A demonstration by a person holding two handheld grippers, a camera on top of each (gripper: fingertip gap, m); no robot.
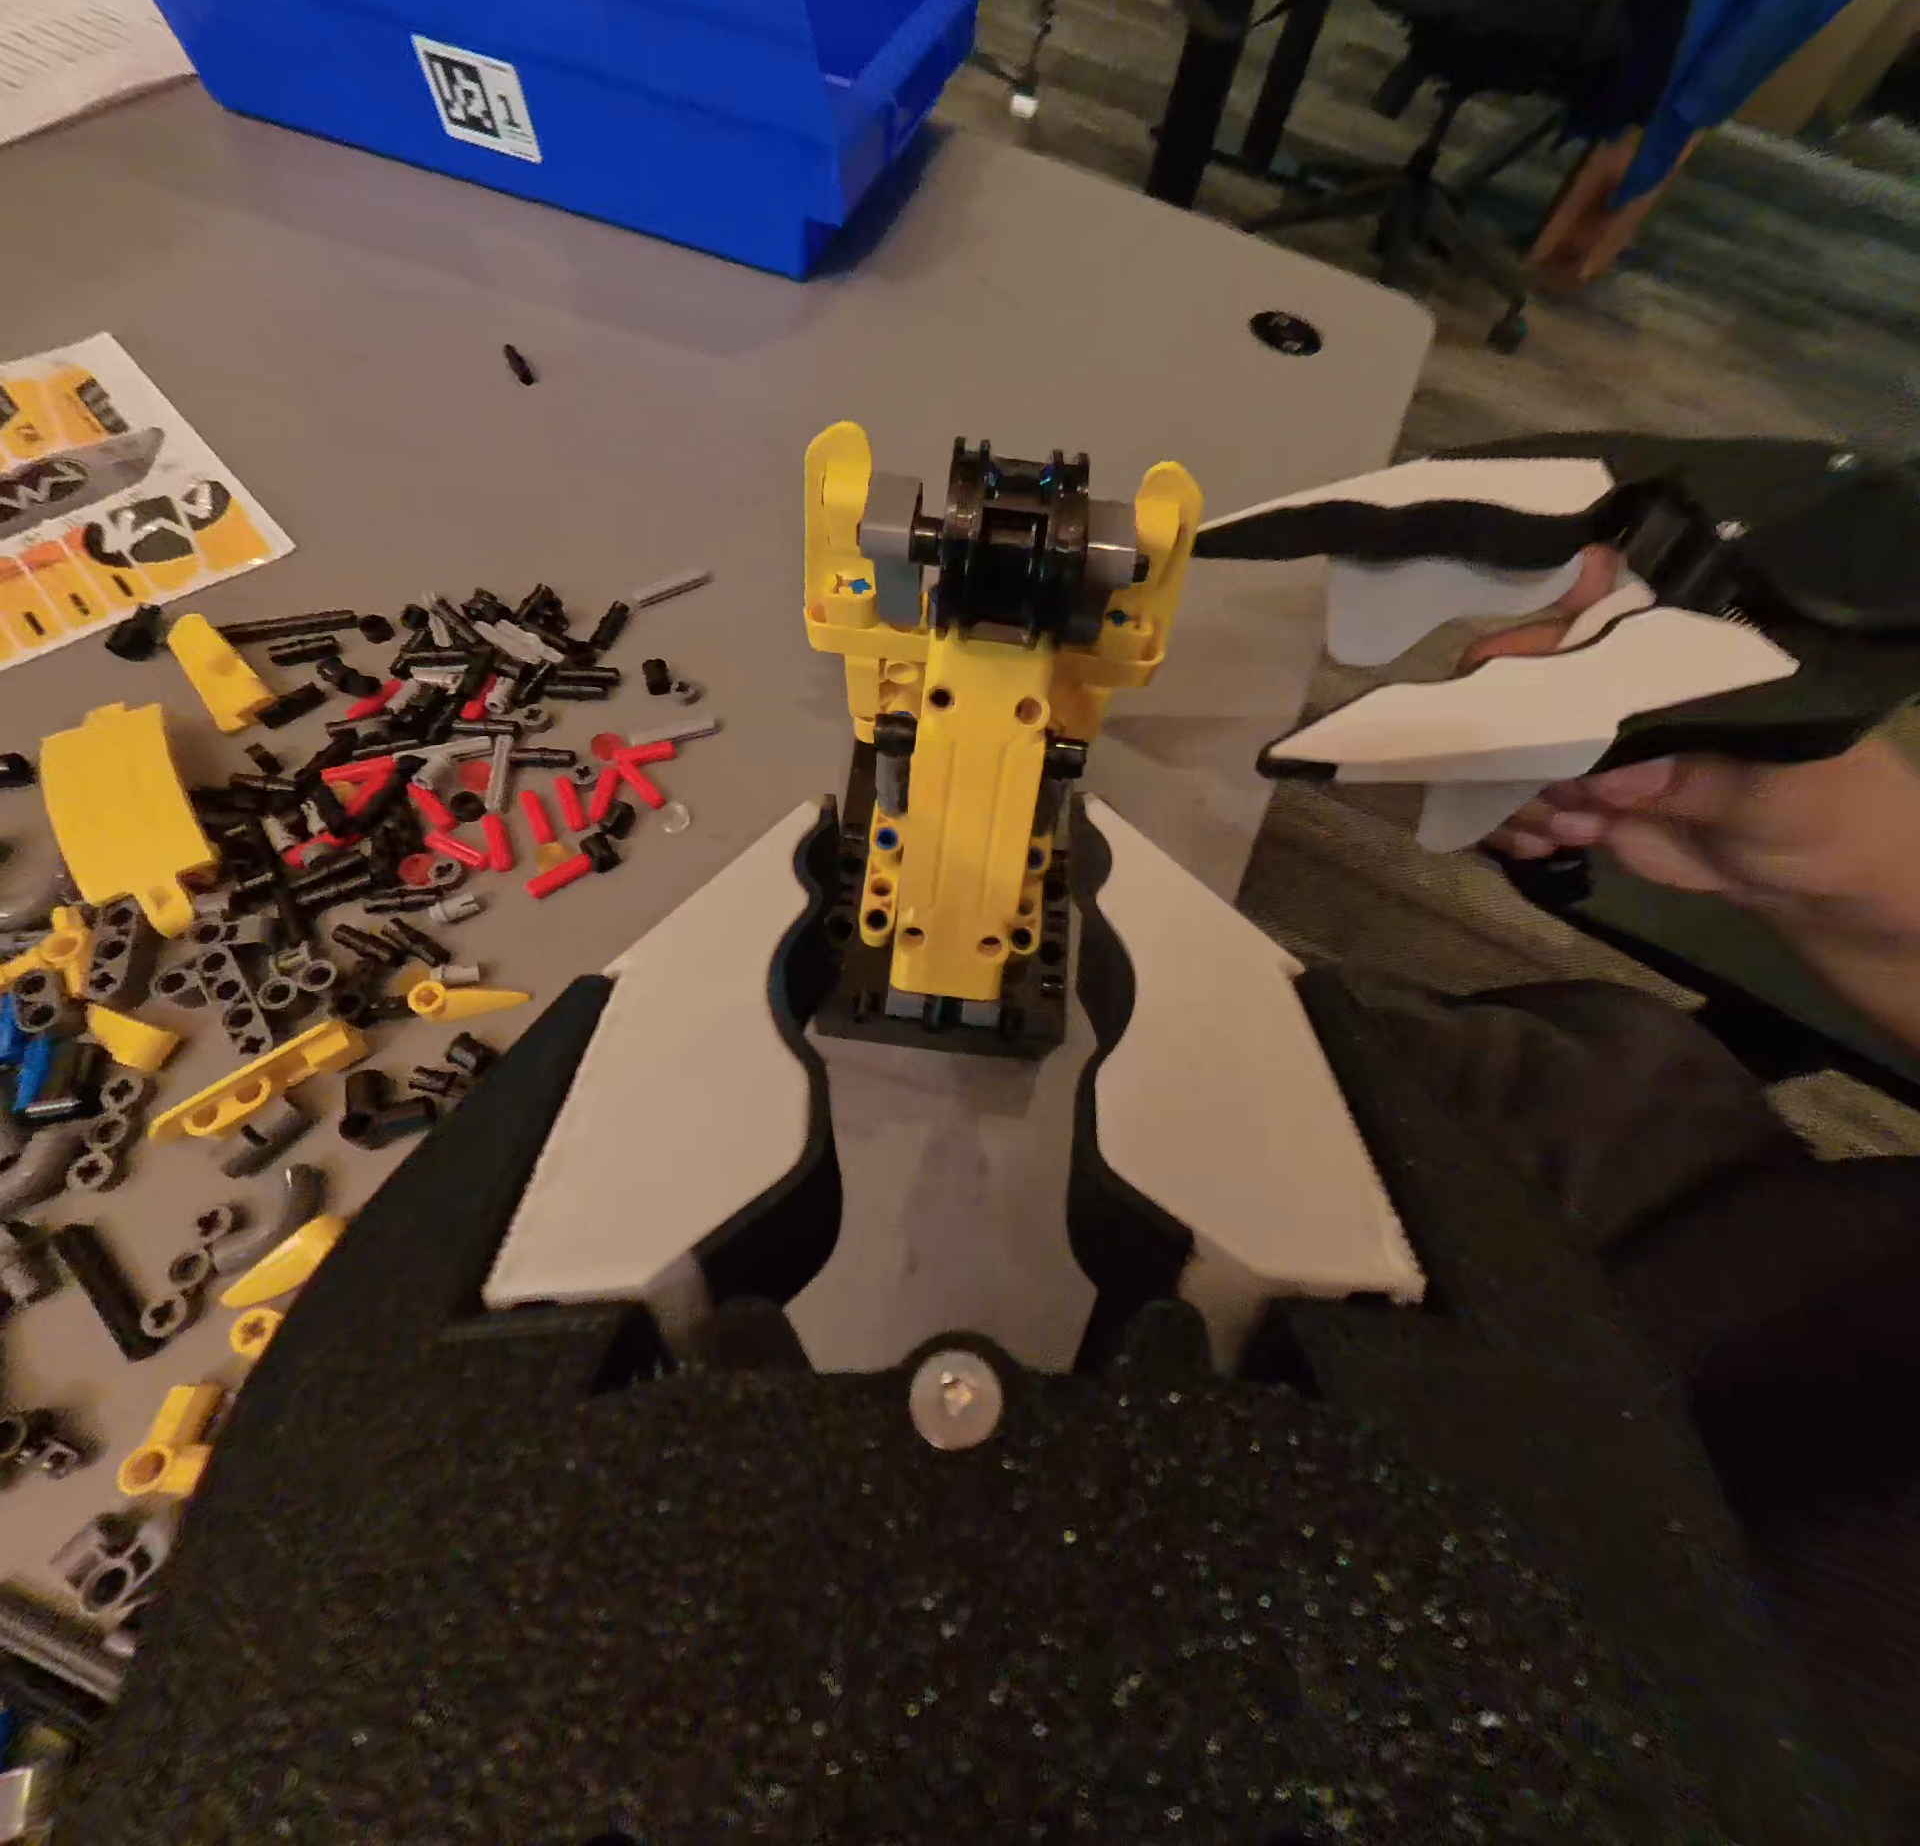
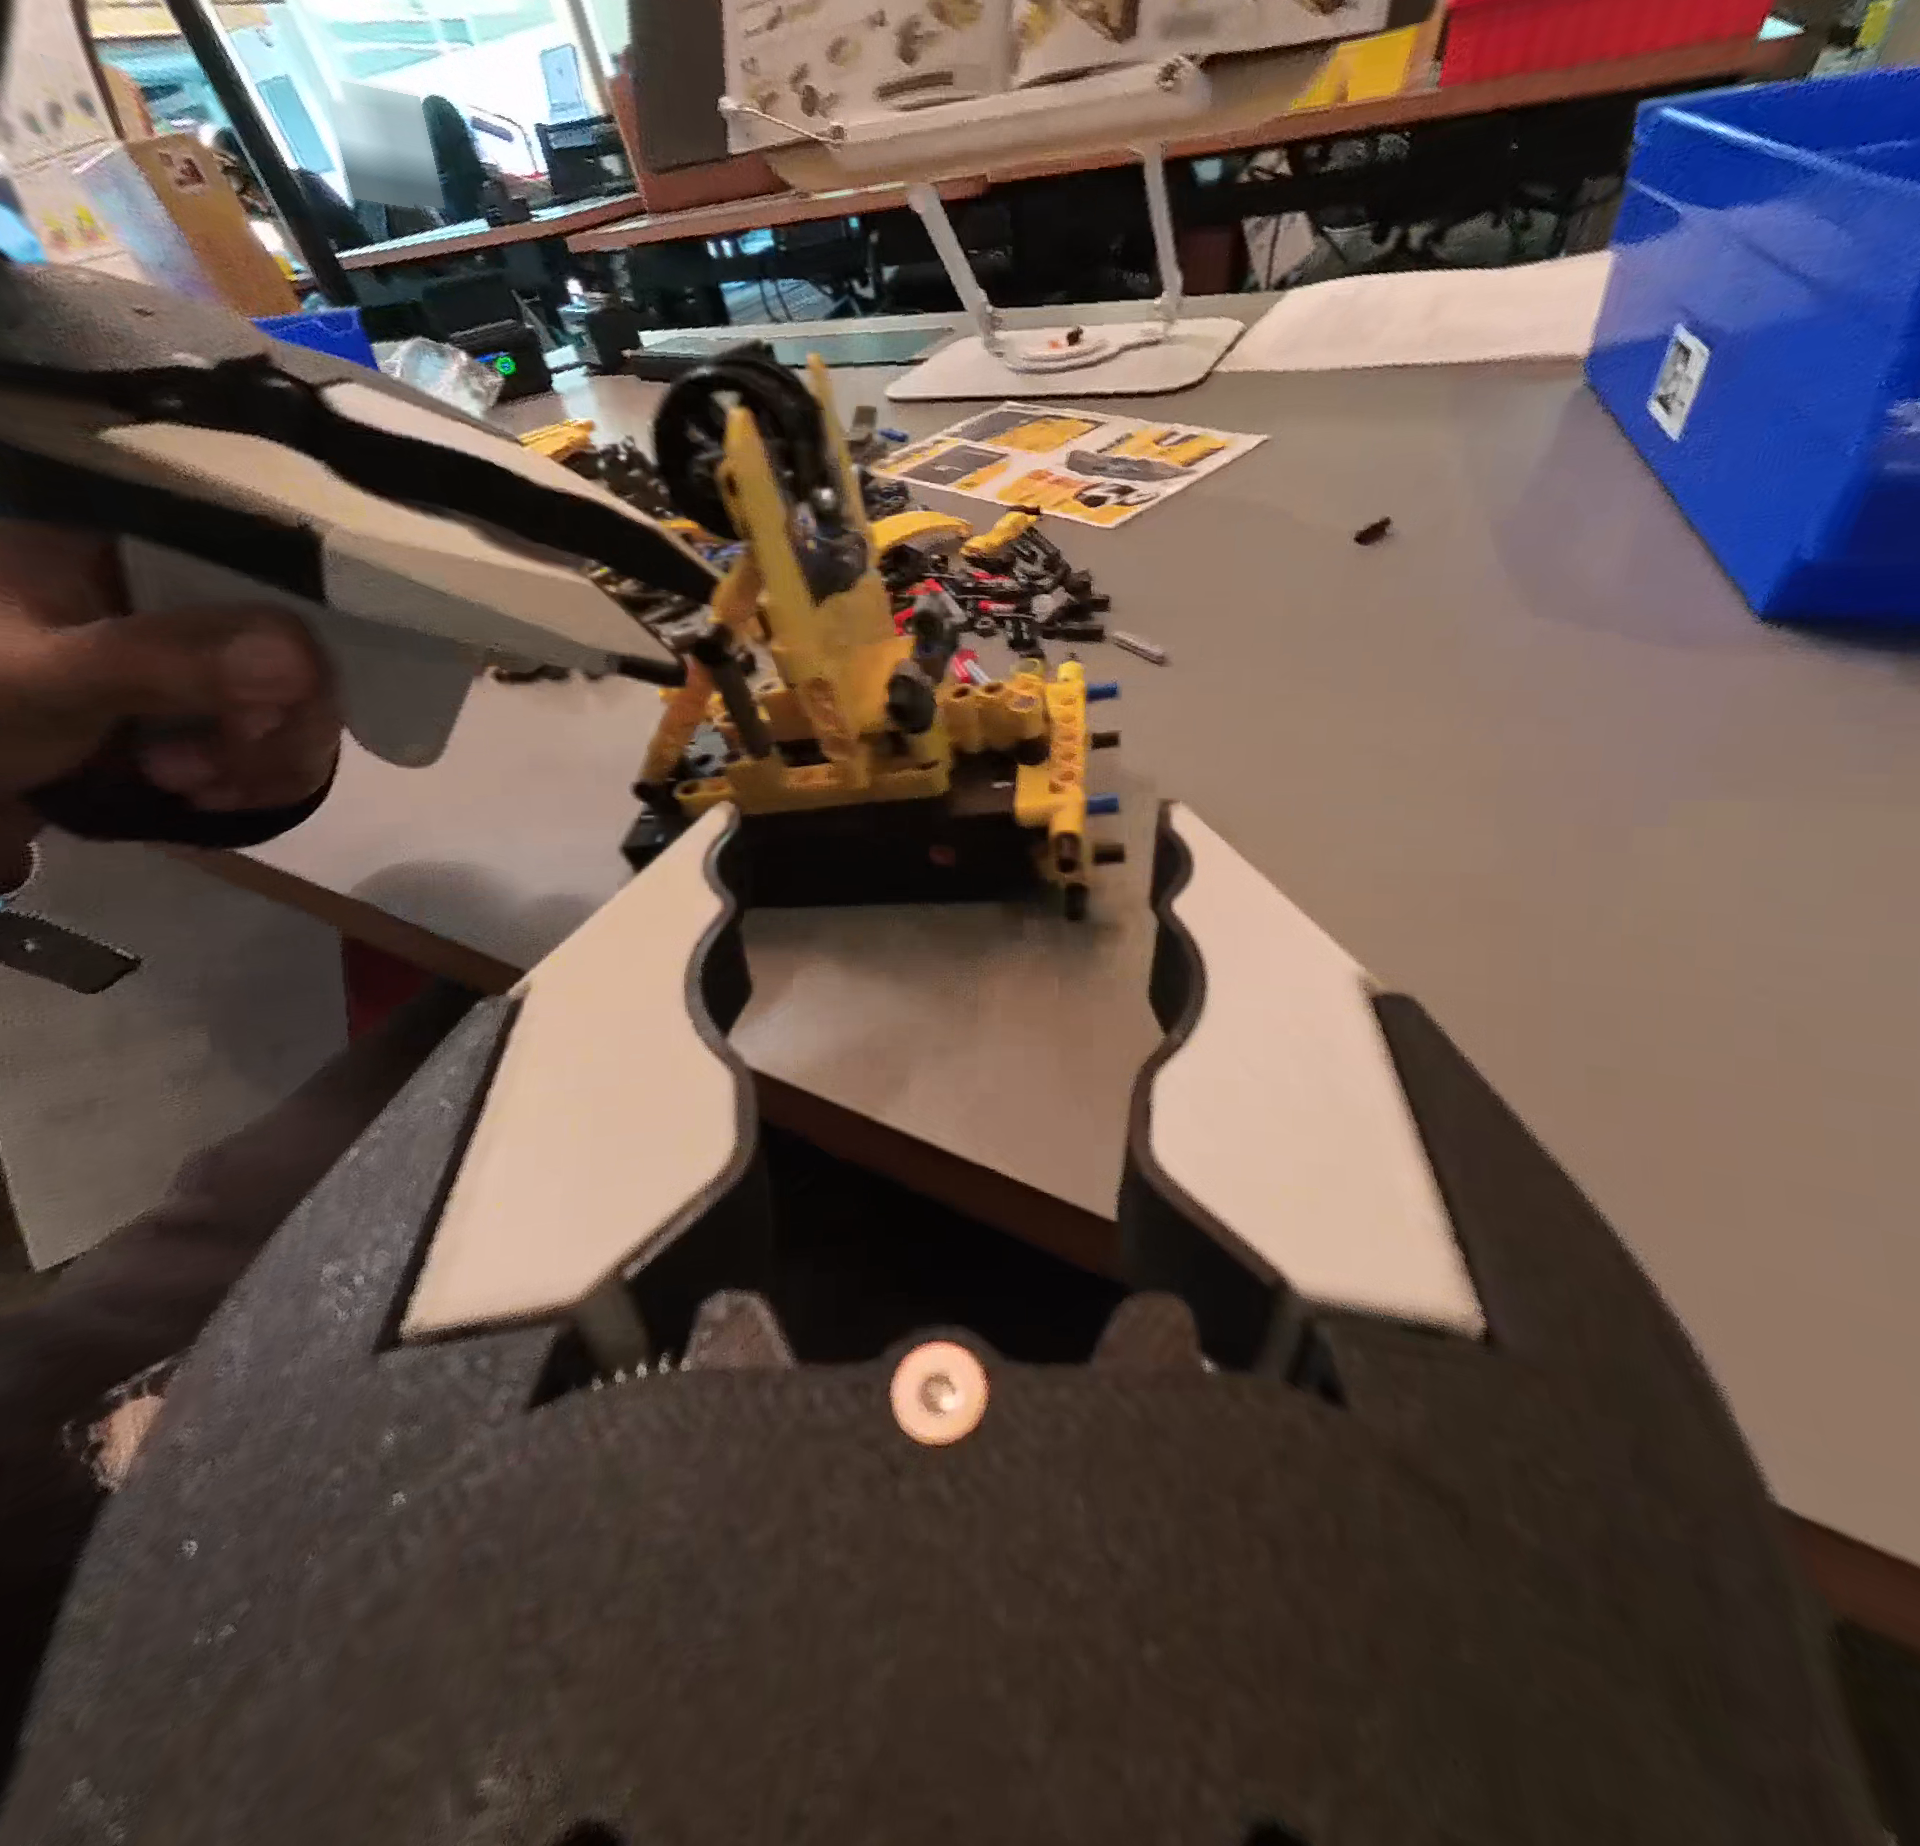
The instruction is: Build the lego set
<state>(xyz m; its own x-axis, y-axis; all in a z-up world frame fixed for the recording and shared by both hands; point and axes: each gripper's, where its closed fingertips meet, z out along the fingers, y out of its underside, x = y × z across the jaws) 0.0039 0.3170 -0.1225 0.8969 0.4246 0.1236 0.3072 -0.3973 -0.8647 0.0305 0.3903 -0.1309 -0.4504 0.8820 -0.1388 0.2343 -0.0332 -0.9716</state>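
A yellow and black brick-built model (image 1: 966, 757) stands on the grey table (image 1: 644, 425), with a black wheel-like part held between two yellow arms at its top. My left gripper (image 1: 951, 814) is shut on the model's black base, one finger on each side. It also shows in the right wrist view (image 2: 691, 627), coming in from the left onto the model (image 2: 831, 674). My right gripper (image 2: 948, 817) is open and empty, its tips just short of the model's base. In the left wrist view it (image 1: 1231, 653) sits beside the model's right yellow arm.
A pile of loose yellow, black, red and grey parts (image 1: 364, 809) lies left of the model. A sticker sheet (image 1: 94, 487) and a blue bin (image 1: 644, 82) sit farther back. A small black pin (image 1: 517, 362) lies alone. A booklet on a white stand (image 2: 1039, 9) stands behind. The table edge (image 1: 1340, 591) is close on the right.
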